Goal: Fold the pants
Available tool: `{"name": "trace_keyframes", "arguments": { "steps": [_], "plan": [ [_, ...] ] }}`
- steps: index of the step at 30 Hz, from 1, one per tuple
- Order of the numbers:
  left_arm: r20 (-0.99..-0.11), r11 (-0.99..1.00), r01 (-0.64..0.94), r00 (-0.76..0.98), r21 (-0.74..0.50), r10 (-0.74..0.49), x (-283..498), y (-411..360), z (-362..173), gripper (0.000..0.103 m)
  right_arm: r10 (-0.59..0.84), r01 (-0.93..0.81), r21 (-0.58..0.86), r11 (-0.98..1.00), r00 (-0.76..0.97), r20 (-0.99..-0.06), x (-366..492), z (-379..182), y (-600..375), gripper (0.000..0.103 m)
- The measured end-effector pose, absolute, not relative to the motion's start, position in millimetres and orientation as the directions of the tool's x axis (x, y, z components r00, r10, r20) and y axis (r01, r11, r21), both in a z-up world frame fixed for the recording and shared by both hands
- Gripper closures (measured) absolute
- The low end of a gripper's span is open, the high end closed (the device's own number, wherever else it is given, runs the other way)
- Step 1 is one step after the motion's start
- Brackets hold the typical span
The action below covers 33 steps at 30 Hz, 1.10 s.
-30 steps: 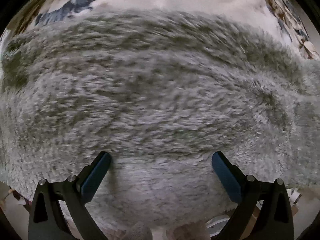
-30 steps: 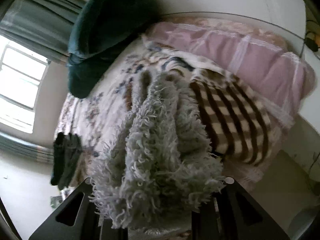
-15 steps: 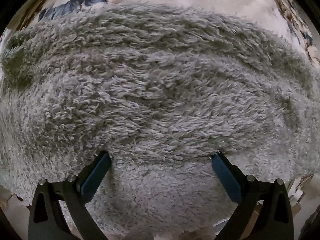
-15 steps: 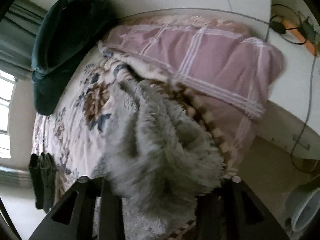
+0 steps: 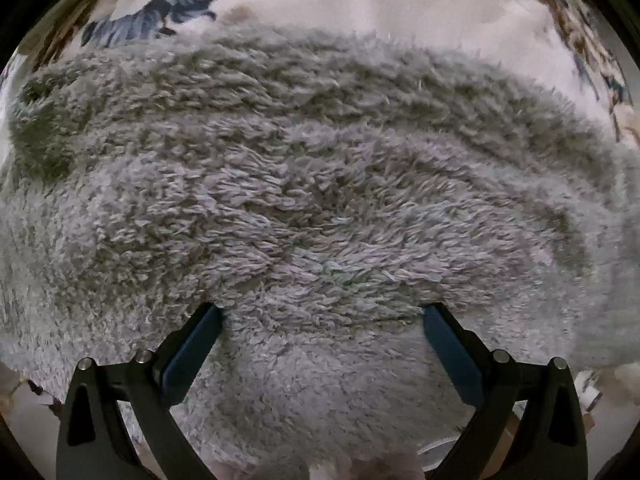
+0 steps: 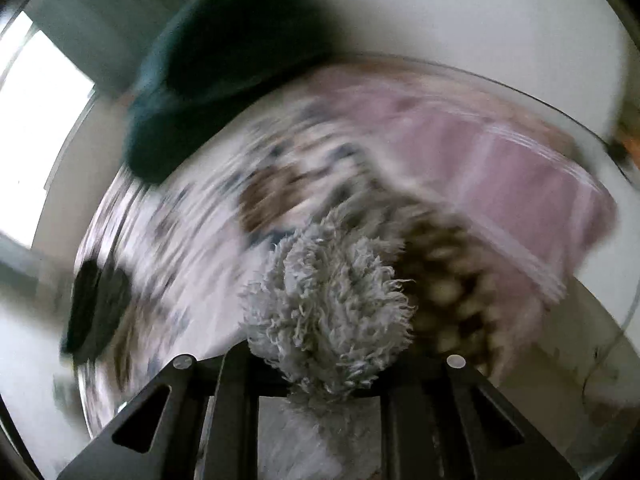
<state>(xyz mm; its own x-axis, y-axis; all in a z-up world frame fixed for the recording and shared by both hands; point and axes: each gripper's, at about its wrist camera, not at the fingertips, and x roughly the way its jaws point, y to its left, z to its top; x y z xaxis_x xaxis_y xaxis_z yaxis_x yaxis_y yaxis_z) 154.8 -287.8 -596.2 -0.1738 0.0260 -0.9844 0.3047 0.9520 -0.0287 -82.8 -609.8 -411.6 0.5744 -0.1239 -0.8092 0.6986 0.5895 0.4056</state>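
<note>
Fluffy grey fleece pants (image 5: 320, 200) lie spread on a floral bedsheet (image 5: 360, 8) and fill most of the left wrist view. My left gripper (image 5: 320, 308) points straight down at them, open wide, its blue pads (image 5: 192, 352) sunk into the pile at either side. In the blurred right wrist view, a bunched end of the pants (image 6: 328, 300) sticks up between the dark fingers of my right gripper (image 6: 320, 360). Its jaws are closing on that bunch and hold it above the bed.
A dark green pillow (image 6: 224, 72) lies at the head of the bed beside a pink checked quilt (image 6: 500, 168). A brown checked blanket (image 6: 448, 292) sits just right of the bunch. A dark garment (image 6: 96, 304) hangs at the bed's left edge, below a bright window (image 6: 40, 120).
The right wrist view has swung and blurred, and the held bunch looks smaller and tighter. In the left wrist view the pants slid down the picture, showing more floral sheet at the top.
</note>
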Motion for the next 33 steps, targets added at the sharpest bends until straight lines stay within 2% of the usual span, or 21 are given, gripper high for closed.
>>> {"name": "trace_keyframes", "arguments": {
  "steps": [7, 13, 20, 22, 24, 25, 26, 27, 28, 29, 33],
  "plan": [
    [-0.992, 0.966, 0.252, -0.124, -0.053, -0.022, 167.0, -240.2, -549.8, 0.000, 0.067, 0.538, 0.458, 0.708, 0.595, -0.801, -30.3, -420.2, -517.2, 0.085],
    [-0.998, 0.991, 0.131, -0.070, -0.008, 0.001, 185.8, -128.6, -512.9, 0.000, 0.199, 0.389, 0.474, 0.790, 0.568, -0.798, 18.6, -446.3, -425.2, 0.085],
    [-0.997, 0.997, 0.017, -0.036, 0.069, 0.069, 199.6, -3.7, -491.7, 0.000, 0.396, 0.161, 0.500, 0.851, 0.430, -0.811, 59.1, -485.8, -276.4, 0.085],
    [-0.997, 0.998, 0.009, -0.034, 0.064, 0.064, 203.9, 12.3, -491.7, 0.000, 0.454, 0.091, 0.503, 0.860, 0.316, -0.833, 68.1, -507.4, -233.8, 0.084],
    [-0.998, 0.999, 0.004, -0.032, 0.045, 0.045, 206.8, 19.1, -491.7, 0.000, 0.462, 0.121, 0.494, 0.861, 0.218, -0.859, 72.0, -528.8, -216.6, 0.079],
    [-0.999, 1.000, 0.001, -0.026, 0.023, 0.023, 210.4, 20.8, -489.8, 0.000, 0.471, 0.150, 0.500, 0.853, 0.192, -0.861, 73.7, -533.9, -216.8, 0.067],
    [-1.000, 1.000, -0.001, -0.023, 0.007, 0.007, 209.7, 24.2, -488.0, 0.000, 0.500, 0.187, 0.530, 0.827, 0.188, -0.846, 73.8, -534.4, -222.2, 0.048],
    [-1.000, 1.000, -0.002, -0.020, -0.012, -0.012, 213.5, 23.8, -485.8, 0.000, 0.529, 0.214, 0.563, 0.798, 0.199, -0.825, 72.6, -531.0, -229.0, 0.036],
    [-0.999, 0.999, -0.002, -0.017, -0.034, -0.034, 221.8, 19.8, -485.7, 0.000, 0.554, 0.244, 0.595, 0.766, 0.219, -0.803, 69.9, -521.9, -240.3, 0.017],
    [-0.998, 0.998, -0.002, -0.015, -0.059, -0.059, 225.3, 14.8, -483.7, 0.000, 0.560, 0.256, 0.607, 0.753, 0.237, -0.794, 68.4, -514.4, -248.9, 0.014],
    [-0.990, 0.989, 0.040, -0.011, -0.143, -0.143, 217.2, -33.7, -478.7, 0.000, 0.565, 0.319, 0.642, 0.697, 0.307, -0.766, 51.9, -479.2, -294.2, 0.014]
  ]
}}
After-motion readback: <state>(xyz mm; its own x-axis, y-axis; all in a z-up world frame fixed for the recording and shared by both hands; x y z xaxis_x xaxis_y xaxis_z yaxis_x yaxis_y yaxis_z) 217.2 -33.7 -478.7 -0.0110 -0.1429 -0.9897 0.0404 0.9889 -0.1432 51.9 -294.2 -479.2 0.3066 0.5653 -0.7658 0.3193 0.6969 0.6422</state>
